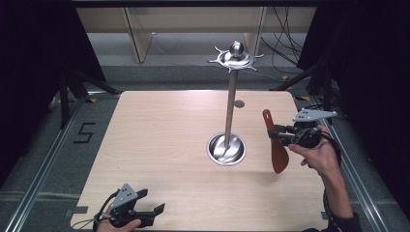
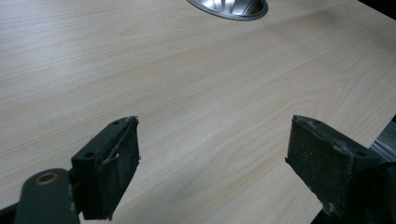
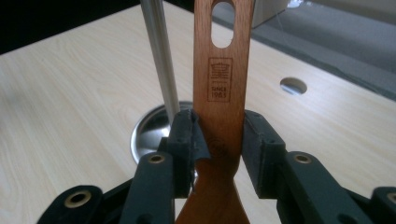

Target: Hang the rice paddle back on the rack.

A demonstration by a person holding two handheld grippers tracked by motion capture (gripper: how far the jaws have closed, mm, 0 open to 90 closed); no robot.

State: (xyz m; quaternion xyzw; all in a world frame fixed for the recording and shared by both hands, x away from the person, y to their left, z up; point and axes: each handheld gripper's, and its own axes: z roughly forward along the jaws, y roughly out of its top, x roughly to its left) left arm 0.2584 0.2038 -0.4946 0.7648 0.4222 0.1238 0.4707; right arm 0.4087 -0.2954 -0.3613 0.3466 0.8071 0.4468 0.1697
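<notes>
Fingers of the right gripper (image 3: 218, 140) clamp a wooden spatula (image 3: 219, 93); left gripper (image 2: 212, 163) fingers gape apart.

- My right gripper (image 3: 218, 140) clamps a reddish-brown wooden spatula (image 1: 276, 145) by its handle, slotted end up, blade hanging low, above the table's right side.
- A steel utensil stand (image 1: 230, 104) rises upright from its round base at centre; its hooked top looks bare, I think.

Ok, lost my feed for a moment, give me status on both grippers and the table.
Right gripper shut on brown wooden spatula, held above table. Left gripper open, low over table. Steel hook stand mid-table, nothing hung.
</notes>
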